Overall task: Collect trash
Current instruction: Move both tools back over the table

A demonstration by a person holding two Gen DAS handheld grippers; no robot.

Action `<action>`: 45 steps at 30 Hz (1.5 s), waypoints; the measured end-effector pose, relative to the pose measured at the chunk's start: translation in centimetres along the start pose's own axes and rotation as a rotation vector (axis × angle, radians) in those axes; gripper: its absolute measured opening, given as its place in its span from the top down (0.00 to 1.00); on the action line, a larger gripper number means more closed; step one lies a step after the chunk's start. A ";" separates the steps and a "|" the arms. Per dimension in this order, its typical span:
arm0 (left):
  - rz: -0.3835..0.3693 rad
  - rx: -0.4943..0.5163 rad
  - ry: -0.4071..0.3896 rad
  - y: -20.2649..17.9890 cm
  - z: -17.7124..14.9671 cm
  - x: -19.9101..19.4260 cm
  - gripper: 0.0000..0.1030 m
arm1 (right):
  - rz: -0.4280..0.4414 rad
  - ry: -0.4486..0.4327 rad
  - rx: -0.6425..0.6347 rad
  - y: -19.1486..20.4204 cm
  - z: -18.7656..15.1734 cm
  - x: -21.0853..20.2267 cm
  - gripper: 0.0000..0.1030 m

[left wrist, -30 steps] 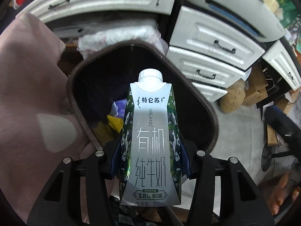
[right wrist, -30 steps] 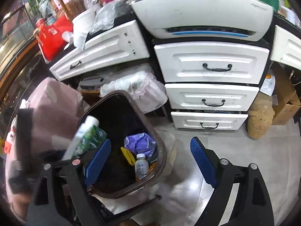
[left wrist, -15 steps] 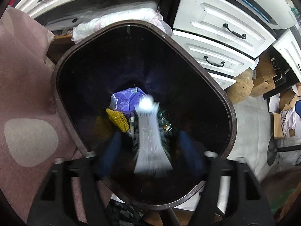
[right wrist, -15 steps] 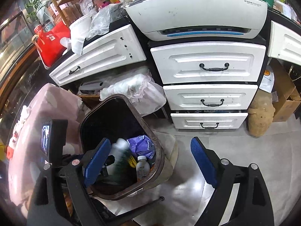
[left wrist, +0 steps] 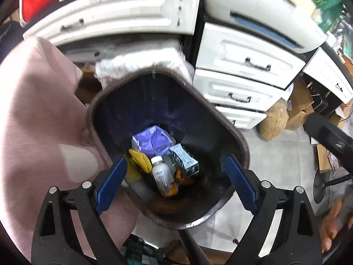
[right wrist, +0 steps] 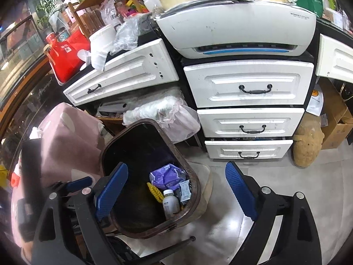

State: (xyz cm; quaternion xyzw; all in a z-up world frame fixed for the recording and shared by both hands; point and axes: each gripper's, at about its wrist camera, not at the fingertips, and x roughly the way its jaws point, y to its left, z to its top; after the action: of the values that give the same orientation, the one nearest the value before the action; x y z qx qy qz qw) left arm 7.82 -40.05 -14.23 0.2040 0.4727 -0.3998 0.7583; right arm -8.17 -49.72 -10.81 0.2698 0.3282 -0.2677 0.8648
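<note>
The brown trash bin (left wrist: 220, 119) stands open on the floor below my left gripper (left wrist: 175, 160). Its jaws are opening wide and nothing is between the blue pads. At the bin's bottom the green-and-silver milk carton (left wrist: 184, 160) lies on its side, beside a small plastic bottle (left wrist: 162, 174), a purple bag (left wrist: 152, 141) and a yellow scrap (left wrist: 140, 160). In the right wrist view my right gripper (right wrist: 176, 165) is open and empty over the bin (right wrist: 194, 176), where the carton (right wrist: 184, 191) and bottle (right wrist: 170, 204) show again.
White drawers (right wrist: 249, 88) with a printer (right wrist: 238, 28) on top stand behind the bin. A pink cloth (left wrist: 39, 119) lies to its left and a crumpled plastic bag (right wrist: 163, 112) behind it. A brown sack (right wrist: 307, 145) and cardboard boxes (right wrist: 335, 119) sit at the right.
The milk carton left my left gripper and dropped into the bin. The left jaws spread wide and the gripper drew back up. The right gripper stayed where it was.
</note>
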 end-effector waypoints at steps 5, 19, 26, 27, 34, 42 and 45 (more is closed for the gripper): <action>-0.007 -0.037 -0.073 1.2 -0.5 -4.1 0.11 | 0.017 -0.040 -0.027 1.2 0.6 -1.0 0.11; 0.072 -0.101 -0.318 6.9 -4.3 -15.7 0.06 | 0.153 -0.179 -0.192 8.7 1.9 -5.0 0.08; 0.176 -0.200 -0.380 12.3 -6.9 -19.3 0.06 | 0.228 -0.273 -0.350 14.8 1.4 -6.6 0.05; 0.201 -0.217 -0.389 13.3 -7.5 -19.9 0.06 | 0.241 -0.286 -0.372 15.8 1.2 -6.8 0.05; 0.326 -0.330 -0.396 19.7 -11.3 -22.6 0.06 | 0.344 -0.211 -0.523 22.4 0.2 -6.1 0.05; 0.440 -0.456 -0.379 27.1 -16.0 -24.6 0.06 | 0.434 -0.080 -0.655 28.9 -1.4 -4.3 0.05; 0.476 -0.499 -0.374 30.0 -17.1 -25.0 0.06 | 0.459 -0.042 -0.678 30.9 -1.8 -3.4 0.05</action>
State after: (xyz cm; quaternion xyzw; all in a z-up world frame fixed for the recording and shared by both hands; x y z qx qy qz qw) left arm 16.51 -0.07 -2.35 0.0409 0.3485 -0.1159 0.9292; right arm 8.63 -25.62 -0.59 0.0303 0.3112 0.0503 0.9485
